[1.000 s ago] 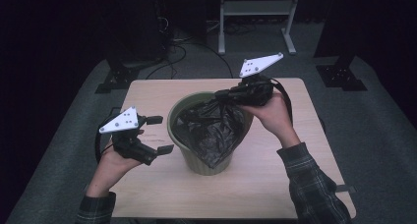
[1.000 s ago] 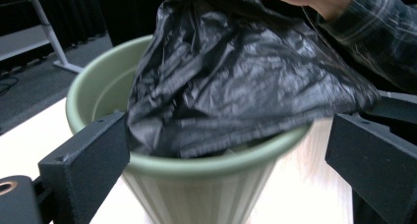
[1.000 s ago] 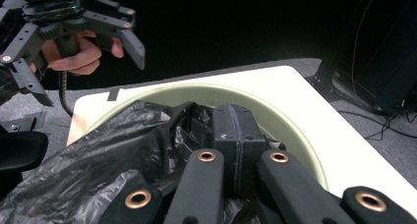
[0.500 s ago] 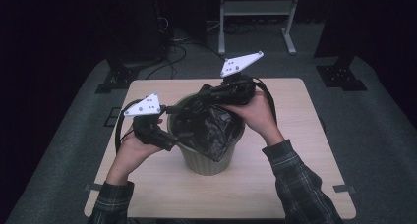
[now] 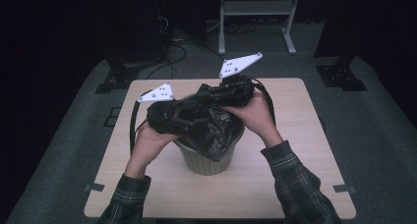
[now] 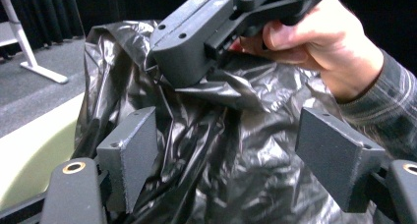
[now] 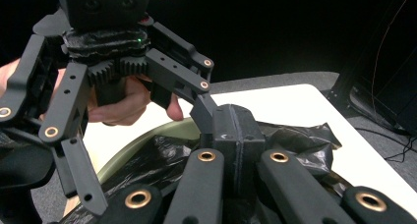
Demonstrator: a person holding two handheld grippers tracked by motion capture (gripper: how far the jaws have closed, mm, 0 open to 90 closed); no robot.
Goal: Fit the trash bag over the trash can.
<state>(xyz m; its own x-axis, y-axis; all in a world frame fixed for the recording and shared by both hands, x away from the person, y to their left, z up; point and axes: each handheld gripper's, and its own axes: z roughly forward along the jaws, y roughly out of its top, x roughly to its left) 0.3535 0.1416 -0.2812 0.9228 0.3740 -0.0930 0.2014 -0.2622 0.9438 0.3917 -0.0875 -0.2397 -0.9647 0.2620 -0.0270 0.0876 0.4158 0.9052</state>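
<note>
Evidently the risk sits with the black bin bag (image 5: 206,123), bunched above the pale green bin (image 5: 209,157) at the middle of the tabletop (image 5: 305,184). At the left, the left gripper (image 5: 184,118) has just been closing; its pads (image 6: 130,150) stand apart with crumpled film between them, not yet pressed. If they shut on a loose fold alone, the film could slip free or tear. At the right, the right gripper (image 5: 216,97) is clamped on the bag's upper edge. Pulling the two apart too hard might stretch the plastic, or tip the light bin.
</note>
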